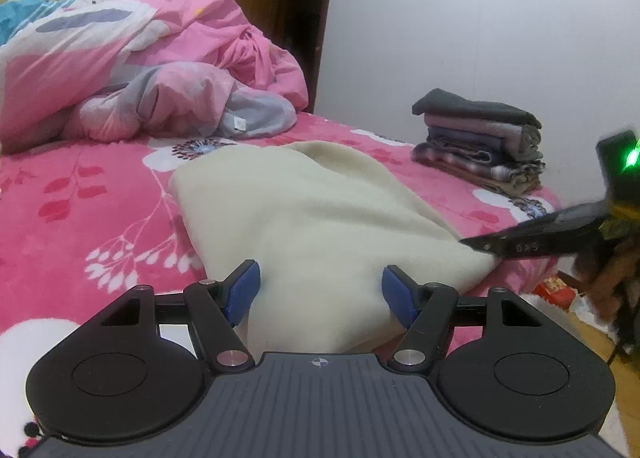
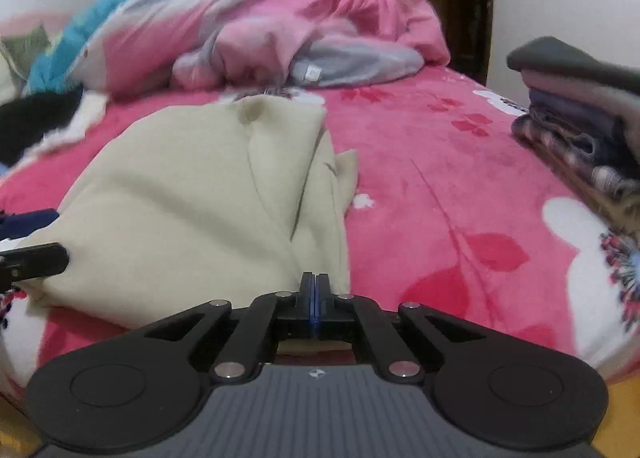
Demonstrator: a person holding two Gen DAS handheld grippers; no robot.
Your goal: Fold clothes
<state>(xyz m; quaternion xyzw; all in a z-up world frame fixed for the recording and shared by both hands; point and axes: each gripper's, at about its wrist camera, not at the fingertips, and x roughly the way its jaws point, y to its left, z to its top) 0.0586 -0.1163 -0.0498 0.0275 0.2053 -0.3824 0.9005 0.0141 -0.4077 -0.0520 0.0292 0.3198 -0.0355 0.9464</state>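
A cream fleece garment (image 1: 320, 217) lies folded lengthwise on the pink floral bed (image 1: 80, 217), and its near end hangs over the bed's edge. My left gripper (image 1: 320, 292) is open, its blue pads (image 1: 244, 290) on either side of the garment's near end without pressing it. My right gripper (image 2: 315, 284) is shut, pads flat together, low over the garment's near right corner (image 2: 240, 197). In the left wrist view its black tip (image 1: 472, 244) touches the garment's right edge. Whether any cloth is pinched is not visible. The left gripper (image 2: 24, 238) shows at the left edge of the right wrist view.
A stack of folded clothes (image 1: 480, 141) sits at the bed's far right by the white wall. A rumpled pink quilt (image 1: 140, 69) and more loose clothes fill the head of the bed. A dark garment (image 2: 36, 121) lies at the left. Wooden floor with clutter (image 1: 556, 290) lies beyond the bed's right edge.
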